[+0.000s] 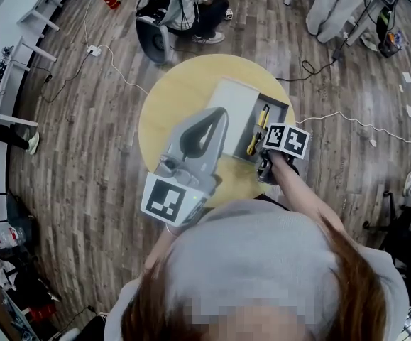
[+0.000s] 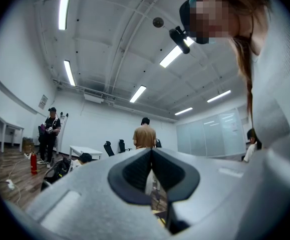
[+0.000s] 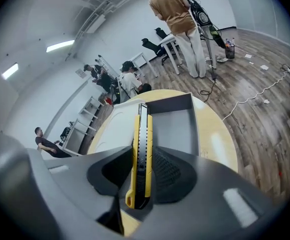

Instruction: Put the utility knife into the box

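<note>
Head view: left tongs [image 1: 216,116] hang above the counter [image 1: 170,98]; right tongs [image 1: 262,162] hold the knife [image 1: 257,135] over the open box [image 1: 277,114].
Left gripper view: tongs [image 2: 151,154] pinched together, empty.
Right gripper view: tongs [image 3: 140,151] squeeze the knife [image 3: 141,129], tip over the box [image 3: 177,126].

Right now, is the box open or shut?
Open: the box's grey inside lies exposed under the knife held in the right gripper.
</note>
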Tool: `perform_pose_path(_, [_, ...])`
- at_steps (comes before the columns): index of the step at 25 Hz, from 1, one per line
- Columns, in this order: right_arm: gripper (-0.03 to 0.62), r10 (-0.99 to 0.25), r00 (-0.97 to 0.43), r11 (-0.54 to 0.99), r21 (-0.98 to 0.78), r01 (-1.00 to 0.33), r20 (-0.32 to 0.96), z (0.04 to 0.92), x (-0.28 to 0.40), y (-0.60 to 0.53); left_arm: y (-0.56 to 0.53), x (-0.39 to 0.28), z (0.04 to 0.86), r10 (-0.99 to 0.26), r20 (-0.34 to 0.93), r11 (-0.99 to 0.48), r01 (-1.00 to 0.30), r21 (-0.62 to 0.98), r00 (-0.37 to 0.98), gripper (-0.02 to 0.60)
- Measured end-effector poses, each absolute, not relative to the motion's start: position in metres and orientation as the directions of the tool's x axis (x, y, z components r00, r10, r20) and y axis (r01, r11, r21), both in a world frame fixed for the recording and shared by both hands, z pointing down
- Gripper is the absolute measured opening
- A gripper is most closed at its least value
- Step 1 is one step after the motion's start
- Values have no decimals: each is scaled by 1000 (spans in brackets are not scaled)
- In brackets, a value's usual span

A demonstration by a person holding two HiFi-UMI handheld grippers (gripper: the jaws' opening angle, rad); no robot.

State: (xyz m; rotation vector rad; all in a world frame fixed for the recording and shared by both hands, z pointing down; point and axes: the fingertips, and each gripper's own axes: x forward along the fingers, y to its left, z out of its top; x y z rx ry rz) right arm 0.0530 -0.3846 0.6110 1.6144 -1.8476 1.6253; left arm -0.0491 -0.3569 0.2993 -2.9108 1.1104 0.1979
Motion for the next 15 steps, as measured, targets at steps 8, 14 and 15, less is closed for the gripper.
perform_pose_path(8, [120,-506,-360,-251,-533,-808,784,640,57,-380,-352,-51,301,-674,-136,-735,-677,23,726,3])
perform_pose_path(14, [120,-467,-359,-300,-526,-796,808,651,55,-385,-356,-56,303,-687,-149,-722,-691,35,711,3])
perform_pose_path(15, [120,-456,-357,-316,-524,-791,815,654,56,-385,-357,-57,302,-692,-151,-717,-696,36,706,3])
